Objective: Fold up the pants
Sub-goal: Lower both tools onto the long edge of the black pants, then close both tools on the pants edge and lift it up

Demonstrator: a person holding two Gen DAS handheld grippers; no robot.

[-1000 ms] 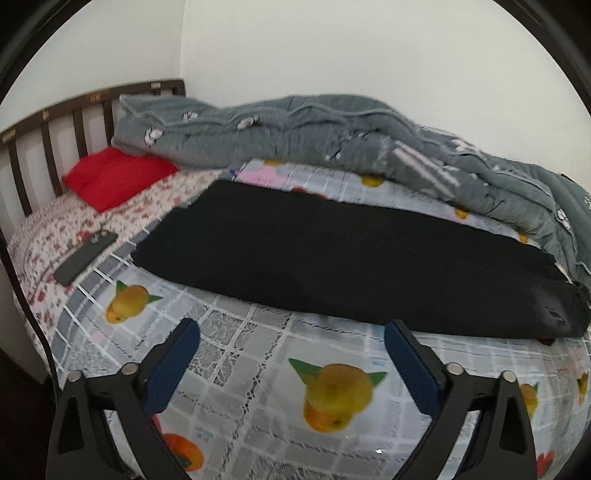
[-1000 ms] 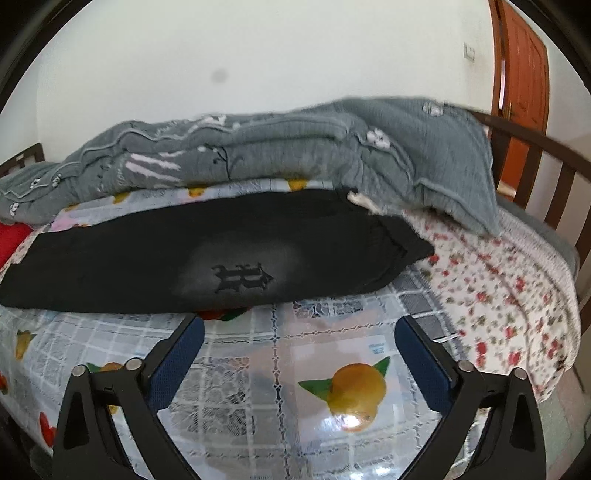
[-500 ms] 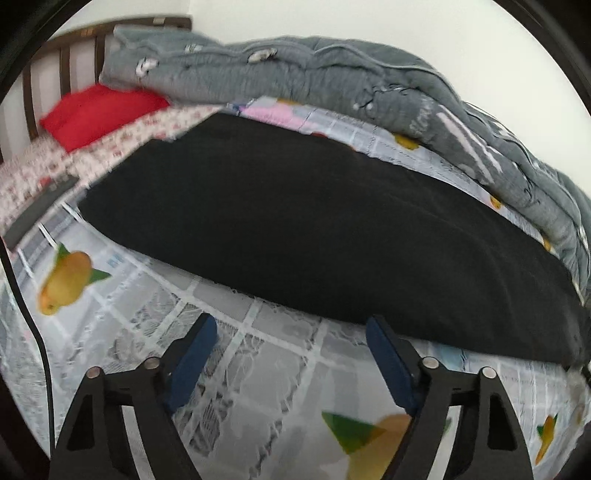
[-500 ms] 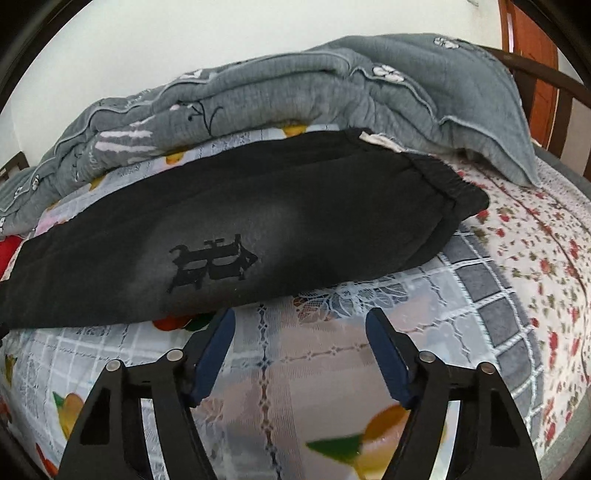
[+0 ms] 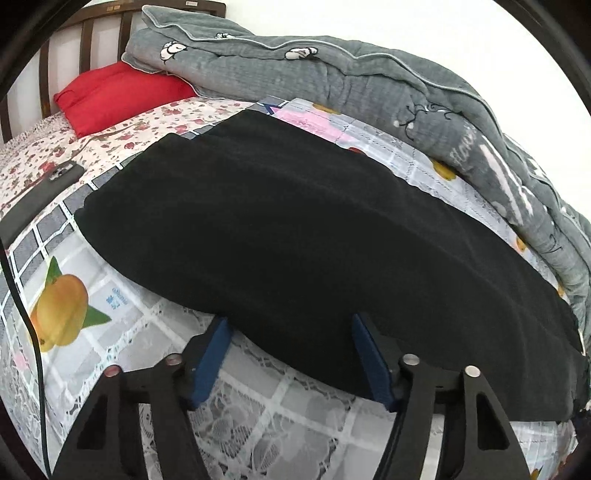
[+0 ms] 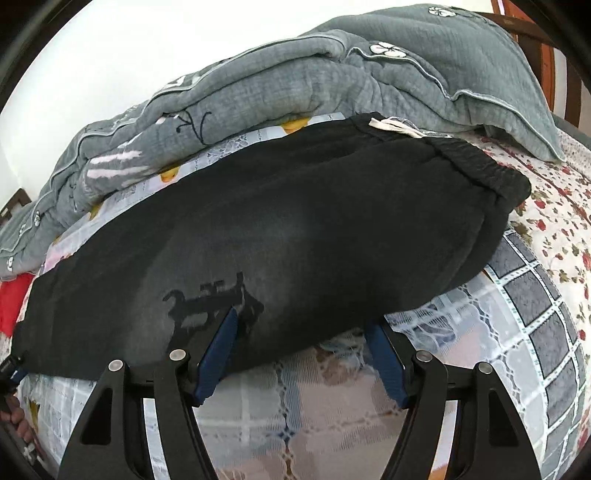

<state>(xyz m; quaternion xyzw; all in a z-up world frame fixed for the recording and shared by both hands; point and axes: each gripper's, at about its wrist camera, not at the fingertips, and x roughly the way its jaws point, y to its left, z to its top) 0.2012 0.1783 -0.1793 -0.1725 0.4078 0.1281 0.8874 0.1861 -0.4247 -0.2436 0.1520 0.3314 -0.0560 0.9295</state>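
The black pants (image 5: 295,229) lay flat and lengthwise across the bed, on the fruit-print sheet (image 5: 110,314), their near long edge facing both grippers. The left gripper (image 5: 291,325) stood at that near edge with its jaws closing; the hem of the cloth sat between the blue pads (image 5: 210,362), but whether they yet pressed on it I could not tell. The right gripper (image 6: 303,325) had its jaws part-way apart, straddling the near edge beside the dark printed emblem (image 6: 210,302); its left pad lay over the cloth, the right one at the fold's rim, and no pinch could be made out.

Open sheet lay near the grippers, in front of the pants. On the far side a heaped grey quilt (image 5: 351,81) crowded the pants' far edge and, in the right wrist view, overlapped the waistband (image 6: 476,166) corner. A red pillow (image 5: 118,92) and a dark flat device (image 5: 40,195) sat to the far left, clear of the cloth. A wooden headboard (image 5: 85,33) closed that end.

The pants' right end ran out of the left view; their cuff end was cut off in the right view.
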